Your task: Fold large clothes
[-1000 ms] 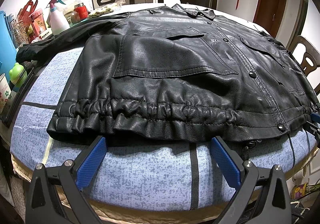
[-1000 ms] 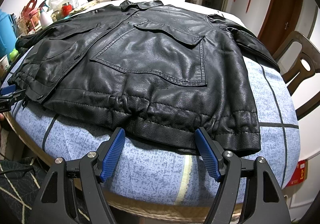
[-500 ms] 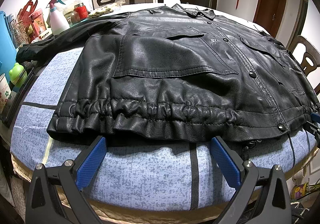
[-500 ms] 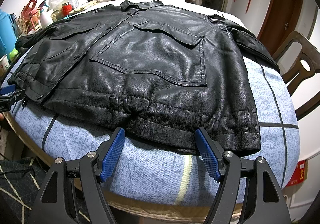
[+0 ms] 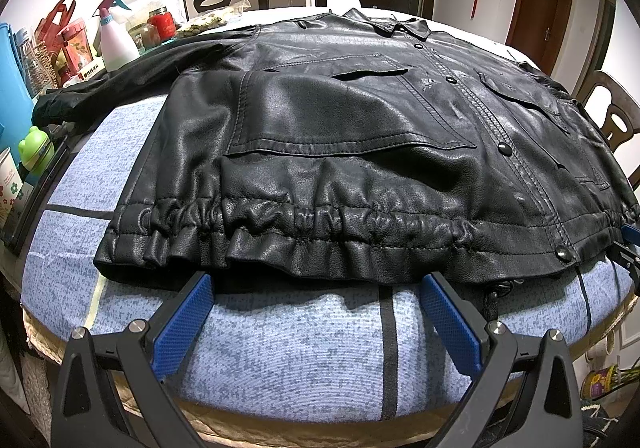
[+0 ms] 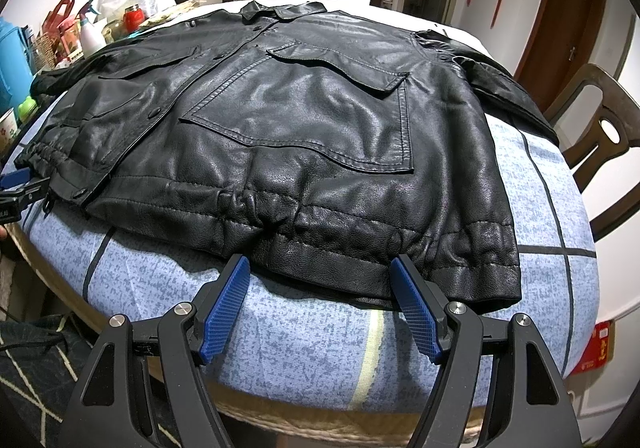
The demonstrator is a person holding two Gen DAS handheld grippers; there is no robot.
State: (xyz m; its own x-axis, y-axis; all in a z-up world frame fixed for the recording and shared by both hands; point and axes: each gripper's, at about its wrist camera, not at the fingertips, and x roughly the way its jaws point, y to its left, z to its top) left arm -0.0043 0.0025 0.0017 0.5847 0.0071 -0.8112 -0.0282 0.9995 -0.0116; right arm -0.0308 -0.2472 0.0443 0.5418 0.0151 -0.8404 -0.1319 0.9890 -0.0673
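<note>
- No change over the last second: we're parked at the hem, same pose in both wrist views.
- Left gripper [image 5: 316, 290] spread wide, empty, tips at the hem edge; right gripper [image 6: 320, 272] likewise.
- Black leather jacket [image 6: 304, 119] lies flat, front up, buttoned, on the blue cloth-covered table [image 5: 304, 348]; both sleeves out sideways.
- Our read: fold not started, hem grasp is next.
</note>
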